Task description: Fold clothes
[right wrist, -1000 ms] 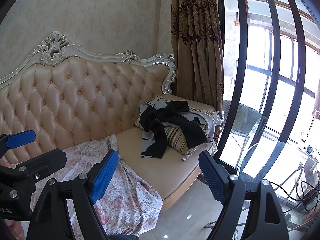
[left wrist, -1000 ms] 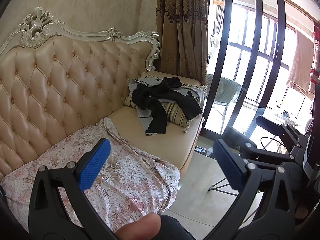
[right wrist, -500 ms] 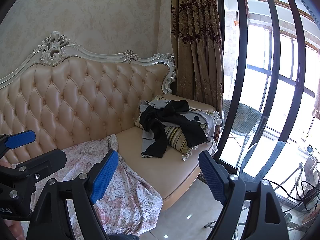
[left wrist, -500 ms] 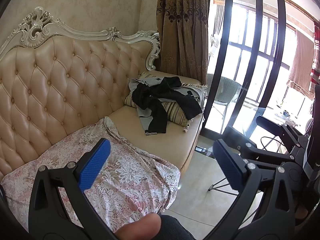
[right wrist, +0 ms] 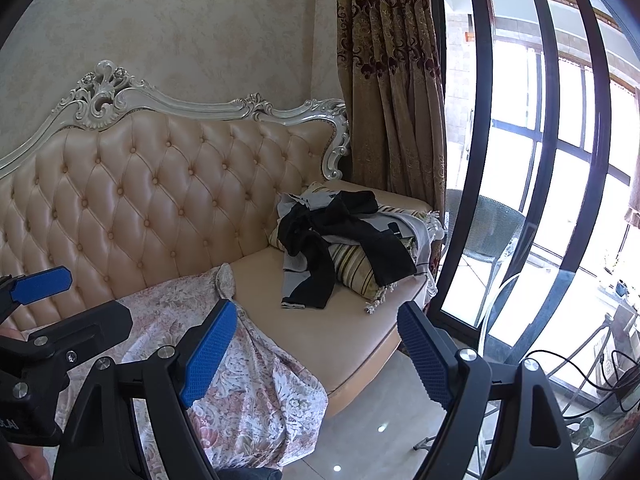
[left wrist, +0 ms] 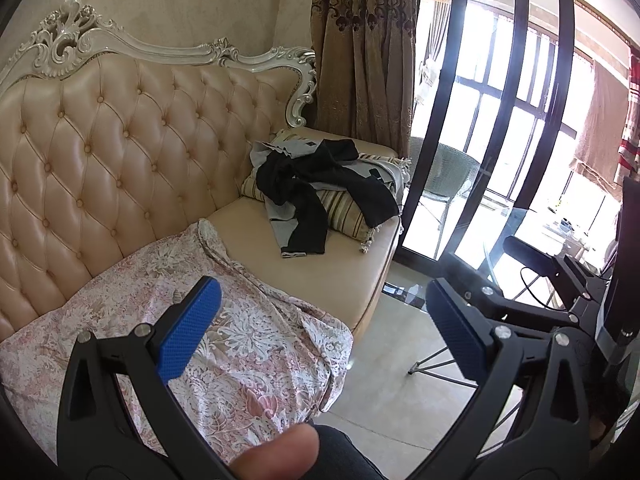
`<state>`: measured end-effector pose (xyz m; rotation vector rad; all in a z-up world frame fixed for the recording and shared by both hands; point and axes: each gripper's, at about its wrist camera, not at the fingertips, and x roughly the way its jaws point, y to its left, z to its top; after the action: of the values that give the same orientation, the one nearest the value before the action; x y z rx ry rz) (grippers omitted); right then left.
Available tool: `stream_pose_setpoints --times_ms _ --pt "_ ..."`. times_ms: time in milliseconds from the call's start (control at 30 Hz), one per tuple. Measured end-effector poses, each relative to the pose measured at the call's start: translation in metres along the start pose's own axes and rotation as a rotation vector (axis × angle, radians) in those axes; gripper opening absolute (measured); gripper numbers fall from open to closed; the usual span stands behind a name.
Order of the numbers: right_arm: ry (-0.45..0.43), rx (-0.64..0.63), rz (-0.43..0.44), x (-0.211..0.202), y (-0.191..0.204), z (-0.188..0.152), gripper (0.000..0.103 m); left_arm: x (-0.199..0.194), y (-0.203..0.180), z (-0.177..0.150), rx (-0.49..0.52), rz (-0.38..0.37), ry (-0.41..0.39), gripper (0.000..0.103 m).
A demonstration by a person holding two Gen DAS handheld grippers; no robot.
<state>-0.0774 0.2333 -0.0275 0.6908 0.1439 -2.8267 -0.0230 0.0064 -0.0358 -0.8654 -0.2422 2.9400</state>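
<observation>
Left wrist view: the left tongs [left wrist: 322,330] are spread wide, with nothing between the two blue pads [left wrist: 188,334]. They hang in the air above the near end of a flowered cloth [left wrist: 224,344] that lies over the seat of a big cream sofa [left wrist: 120,152]. The cloth is pink and white and droops over the front edge of the seat. A thumb [left wrist: 276,456] shows at the bottom of this view.

Farther along the sofa, at its far end by the brown curtain [left wrist: 364,60], sits a pile of clothes [left wrist: 316,188]. The pile is black and gray, all tangled up. It rests on a striped pillow [left wrist: 344,212], and one black and gray piece hangs down onto the seat. The pile is well apart from both tongs.

In the right wrist view, the right tongs [right wrist: 316,352] are spread wide too and pinch nothing. They are up in the air in front of the sofa [right wrist: 160,200], near the edge of the flowered cloth [right wrist: 256,392]. The left tongs [right wrist: 40,284] peek in at the left side of this view. The clothes [right wrist: 332,236] on the striped pillow [right wrist: 356,268] are seen past the pads. Tall windows with black frames [right wrist: 472,160] stand to the right, and a chair [right wrist: 488,224] sits behind the glass.
</observation>
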Motion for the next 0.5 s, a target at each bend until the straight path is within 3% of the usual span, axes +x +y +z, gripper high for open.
stream_pose_setpoints --times_ms 167,267,500 --pt "0.037 0.011 0.023 0.029 -0.002 -0.017 0.083 0.032 0.002 -0.002 0.006 -0.005 0.041 0.102" --pt "0.042 0.053 0.015 0.050 -0.009 -0.026 0.083 0.054 0.016 0.005 -0.020 -0.054 0.071 0.102" --pt "0.059 0.247 0.032 0.132 -0.031 -0.038 0.084 0.146 0.063 0.065 -0.028 -0.064 0.133 0.102"
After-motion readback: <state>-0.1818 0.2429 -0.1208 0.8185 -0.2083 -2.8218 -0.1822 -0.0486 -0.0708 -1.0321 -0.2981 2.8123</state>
